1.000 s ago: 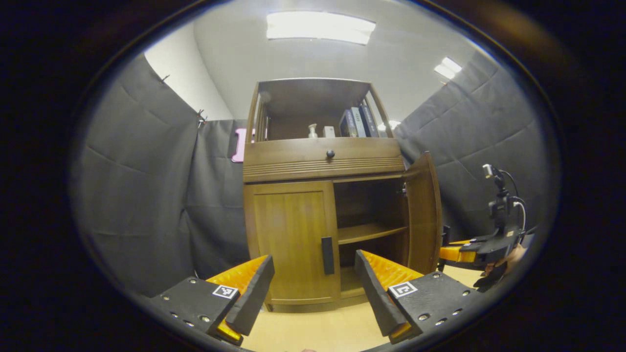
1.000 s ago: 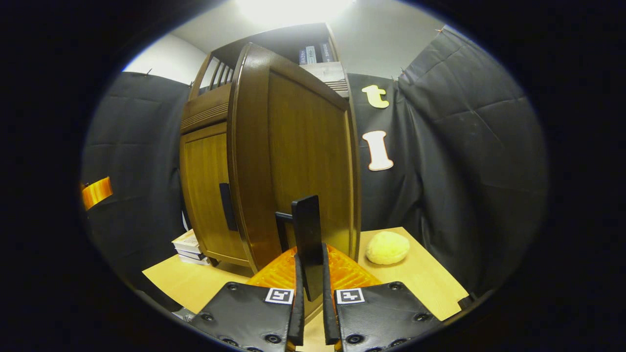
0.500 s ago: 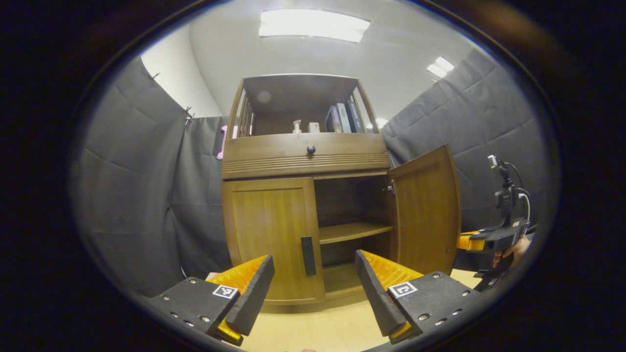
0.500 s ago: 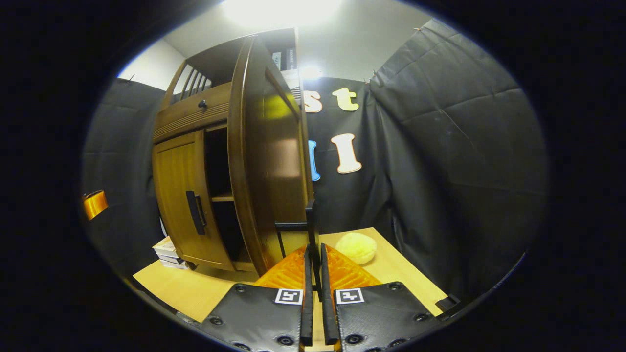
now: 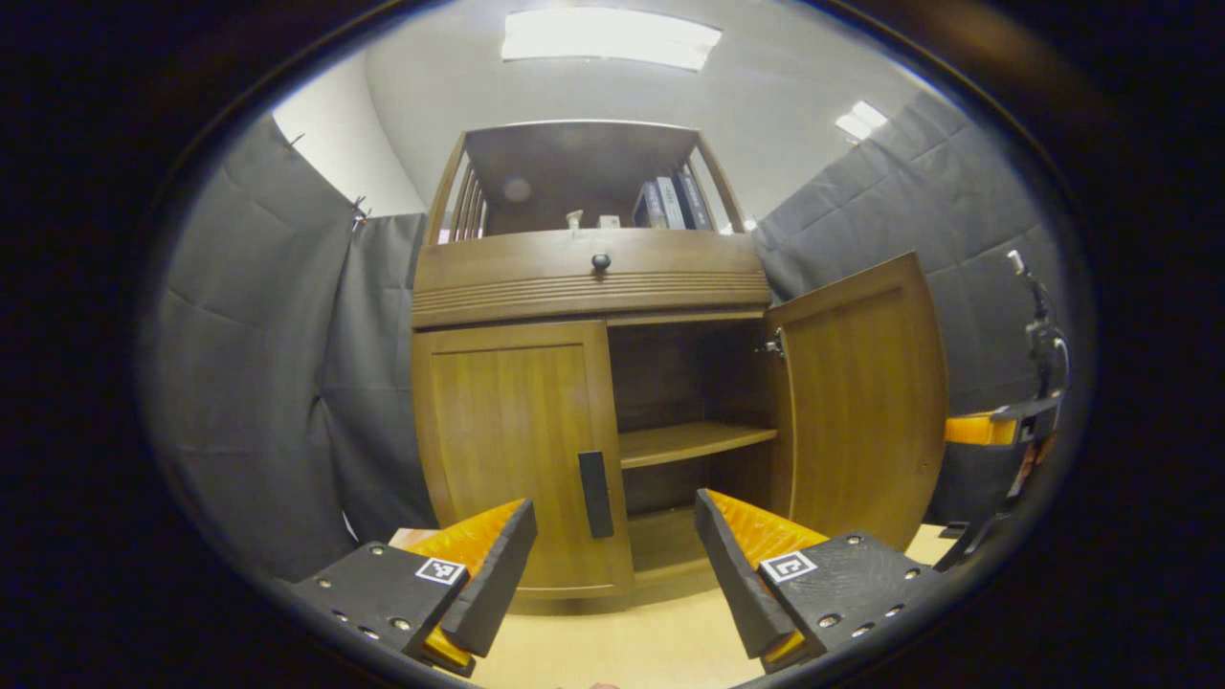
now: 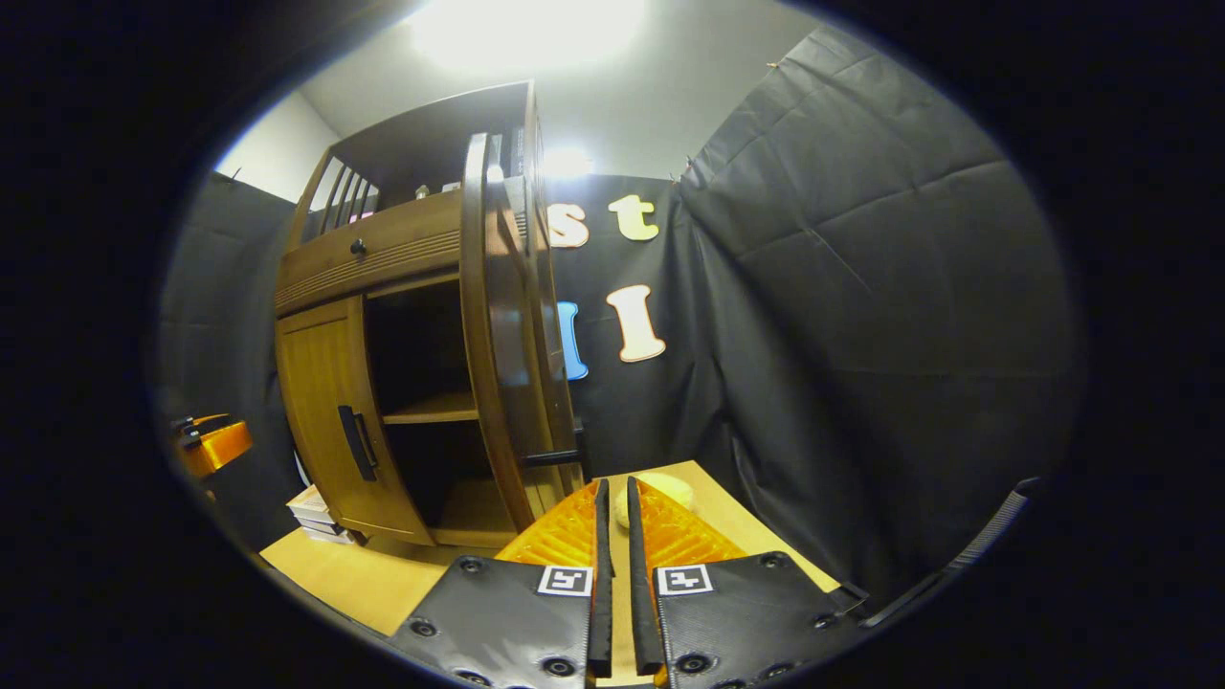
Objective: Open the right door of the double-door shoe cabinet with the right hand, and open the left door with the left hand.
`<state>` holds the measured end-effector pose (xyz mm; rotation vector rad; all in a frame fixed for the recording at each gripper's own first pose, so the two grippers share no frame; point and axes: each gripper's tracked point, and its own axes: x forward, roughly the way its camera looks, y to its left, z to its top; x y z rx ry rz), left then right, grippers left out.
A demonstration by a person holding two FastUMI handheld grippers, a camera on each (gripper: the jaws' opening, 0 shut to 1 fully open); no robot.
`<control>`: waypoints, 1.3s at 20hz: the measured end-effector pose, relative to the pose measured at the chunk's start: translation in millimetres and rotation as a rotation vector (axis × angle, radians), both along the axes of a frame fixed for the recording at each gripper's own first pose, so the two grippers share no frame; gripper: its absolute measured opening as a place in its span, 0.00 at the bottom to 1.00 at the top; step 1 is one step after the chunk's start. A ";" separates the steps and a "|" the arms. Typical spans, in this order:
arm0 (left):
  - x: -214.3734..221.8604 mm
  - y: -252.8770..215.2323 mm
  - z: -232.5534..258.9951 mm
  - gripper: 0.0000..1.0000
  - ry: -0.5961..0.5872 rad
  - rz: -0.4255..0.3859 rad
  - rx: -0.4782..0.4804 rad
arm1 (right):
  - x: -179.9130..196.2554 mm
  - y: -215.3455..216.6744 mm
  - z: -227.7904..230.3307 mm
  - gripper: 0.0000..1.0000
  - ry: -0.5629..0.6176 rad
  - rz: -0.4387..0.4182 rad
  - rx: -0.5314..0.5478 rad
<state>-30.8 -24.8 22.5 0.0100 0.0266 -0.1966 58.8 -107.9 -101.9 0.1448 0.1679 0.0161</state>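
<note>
Over the last second the right door [image 5: 857,402] swings from roughly edge-on to the left gripper view out to a wide angle, so the shoe cabinet [image 5: 589,287] now shows its dark right compartment and the inner shelf [image 5: 694,440] in full; I judge the first half of the task to be as good as done. The right gripper [image 6: 612,574] has its fingers drawn nearly together, with only a narrow slot between them. A second ago they were clamped on the right door's dark handle [image 6: 560,457]; now that handle sits just beyond the fingertips at the door's lower edge, and whether they still pinch it I cannot tell. The left gripper [image 5: 612,560] has moved in nearer to the cabinet, fingers spread wide and empty, lined up just below the left door's handle [image 5: 594,494] without touching it. The left door [image 5: 512,450] is still flat shut, so that pull remains. The left gripper view gives the cabinet front squarely, with the drawer knob [image 5: 600,260] above the doors and the right gripper out beyond the open door's edge. The right gripper view gives the side of the cabinet instead: the door seen edge-on, a pale rounded object [image 6: 656,490] on the table [image 6: 345,574] behind it, and a small stack of boxes [image 6: 316,509] by the cabinet's left foot.
</note>
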 end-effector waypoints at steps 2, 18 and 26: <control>8.9 0.9 -6.9 0.96 0.009 0.007 -0.002 | -10.0 -6.8 12.9 0.11 -0.021 -0.008 -0.010; 78.8 7.6 -42.2 0.96 0.042 0.091 -0.007 | -72.2 -58.0 28.2 0.92 -0.025 -0.147 -0.106; 102.6 4.6 -61.4 0.93 0.085 0.097 -0.012 | -86.2 -61.2 21.8 0.92 0.011 -0.166 -0.130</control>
